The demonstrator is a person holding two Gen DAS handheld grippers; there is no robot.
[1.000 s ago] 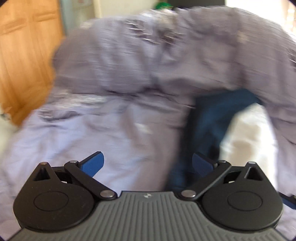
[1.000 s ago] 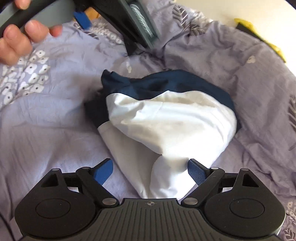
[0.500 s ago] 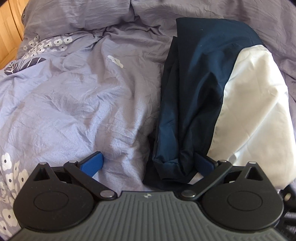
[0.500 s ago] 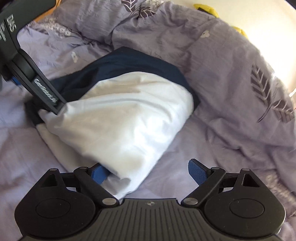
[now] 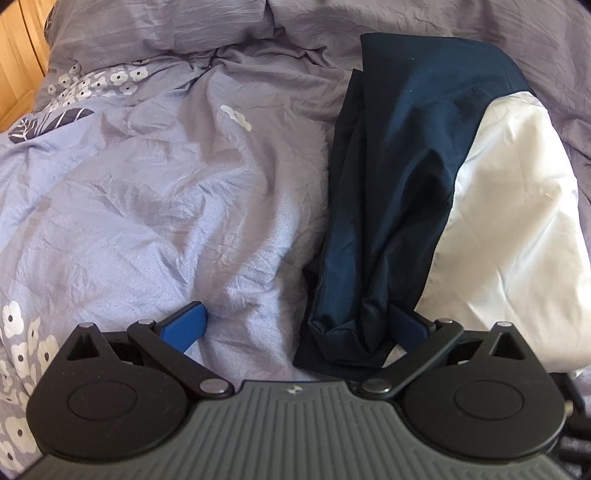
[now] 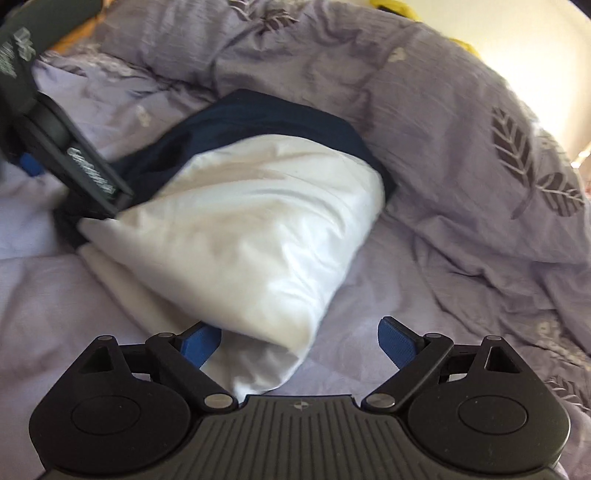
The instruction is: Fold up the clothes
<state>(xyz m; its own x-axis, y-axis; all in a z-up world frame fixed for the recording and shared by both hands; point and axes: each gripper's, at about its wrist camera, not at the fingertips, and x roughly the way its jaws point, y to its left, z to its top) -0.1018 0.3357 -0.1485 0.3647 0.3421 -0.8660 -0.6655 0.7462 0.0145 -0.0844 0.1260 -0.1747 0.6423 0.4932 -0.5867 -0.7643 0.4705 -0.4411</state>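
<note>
Both grippers, left (image 5: 295,325) and right (image 6: 299,339), are hovering with jaws wide and released around the garment (image 6: 236,236), bunched on the duvet (image 5: 147,221); closing now risks pinching bedding too.

Open duvet (image 5: 155,206) lies free left of the garment bundle (image 5: 406,184), which blocks the right.

The duvet (image 5: 155,206) is lilac-grey, sprinkled with small white flowers and a few dark leaf prints, one group of leaves (image 6: 532,162) showing dusky purple. The garment (image 5: 424,177) on it is navy on one part and white (image 6: 251,236) on the other. Both grippers have black arms, grey ribbed bodies and bright blue pads (image 5: 184,326). A wooden panel (image 5: 18,55) glows orange-brown. Something yellow (image 6: 391,5) peeks beyond the bedding.
</note>
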